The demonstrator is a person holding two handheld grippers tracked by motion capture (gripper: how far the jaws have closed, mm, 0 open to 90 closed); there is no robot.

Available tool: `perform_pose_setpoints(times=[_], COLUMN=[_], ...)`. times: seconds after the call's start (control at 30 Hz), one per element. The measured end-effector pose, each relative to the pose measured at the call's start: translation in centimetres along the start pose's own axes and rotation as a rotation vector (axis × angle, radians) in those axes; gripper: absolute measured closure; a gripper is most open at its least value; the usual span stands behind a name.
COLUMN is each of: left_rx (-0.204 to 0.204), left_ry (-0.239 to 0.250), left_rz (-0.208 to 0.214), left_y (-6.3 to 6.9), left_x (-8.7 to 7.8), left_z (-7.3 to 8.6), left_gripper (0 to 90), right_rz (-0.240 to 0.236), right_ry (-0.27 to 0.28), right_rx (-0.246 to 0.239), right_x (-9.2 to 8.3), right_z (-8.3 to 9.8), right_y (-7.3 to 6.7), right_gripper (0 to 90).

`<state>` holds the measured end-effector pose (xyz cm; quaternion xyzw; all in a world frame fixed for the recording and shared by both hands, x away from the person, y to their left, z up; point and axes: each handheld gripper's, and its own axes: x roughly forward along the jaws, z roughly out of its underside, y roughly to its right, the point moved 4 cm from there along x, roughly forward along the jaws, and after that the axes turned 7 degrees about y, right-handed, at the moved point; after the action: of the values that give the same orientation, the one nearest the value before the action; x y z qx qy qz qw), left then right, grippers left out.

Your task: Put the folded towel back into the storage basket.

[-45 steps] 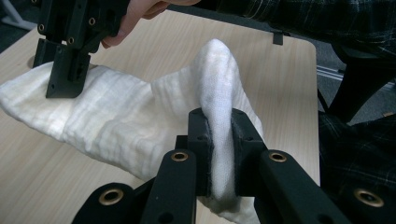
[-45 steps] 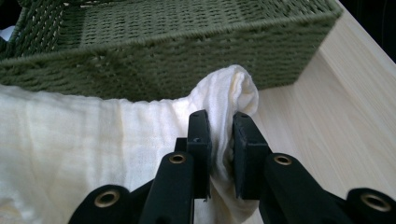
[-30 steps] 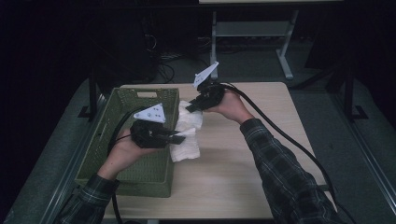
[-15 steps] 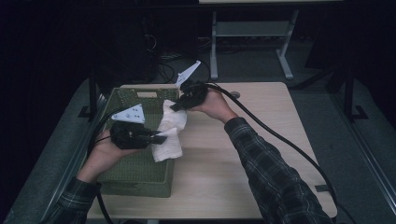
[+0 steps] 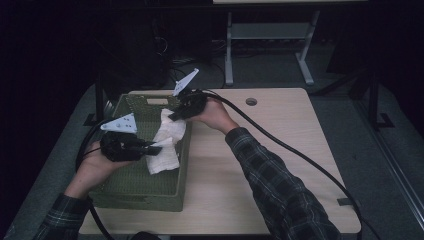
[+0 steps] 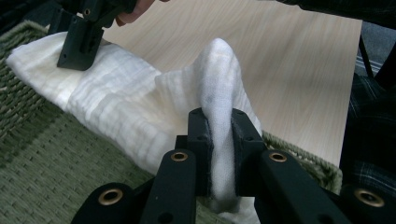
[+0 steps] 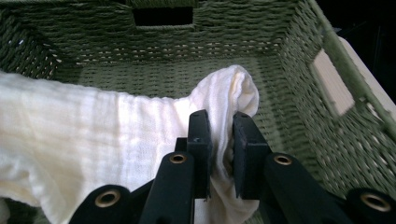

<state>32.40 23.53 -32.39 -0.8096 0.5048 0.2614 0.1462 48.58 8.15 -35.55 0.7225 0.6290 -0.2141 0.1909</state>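
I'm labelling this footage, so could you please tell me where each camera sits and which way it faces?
High view: above the person's side, looking forward and down at the table; both forearms show.
Left gripper view: rides the left tongs, looking along them at the white cloth; the right tongs show.
Right gripper view: rides the right tongs, facing into the green basket.
All three share the cloth.

Dim high view with black surroundings and a lit table [image 5: 280, 150]; both gripper views are brighter, sharp close up, softer farther off.
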Motion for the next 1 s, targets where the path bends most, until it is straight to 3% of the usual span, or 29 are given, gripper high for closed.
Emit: perform_pose_setpoints(times=[0.3,0.57,0.77,1.0], left_rx=[0.006,0.003,-0.027,-0.043], left_ry=[-0.025,-0.032,0.012,0.045], left_rz=[0.036,0.059,0.026,-0.002], left_y=[0.1,0.3,-0.2,-0.5], left_x=[0.9,1.4,1.3,1.6], left_z=[1.5,1.9,1.9,1.9], left_gripper=[79.8,78.7,53.1,41.1], right_rz=[-0.014,-0.027,-0.026,-0.025], right_ry=[-0.030,-0.050,-0.050,-0.051], right_rx=[-0.002,-0.002,-0.005,-0.002], right_x=[1.7,2.4,3.0,3.5], right_z=[0.2,0.7,1.0,1.2], right_y=[-0.4,-0.8,-0.8,-0.4], right_gripper=[78.8,78.7,78.7,78.8])
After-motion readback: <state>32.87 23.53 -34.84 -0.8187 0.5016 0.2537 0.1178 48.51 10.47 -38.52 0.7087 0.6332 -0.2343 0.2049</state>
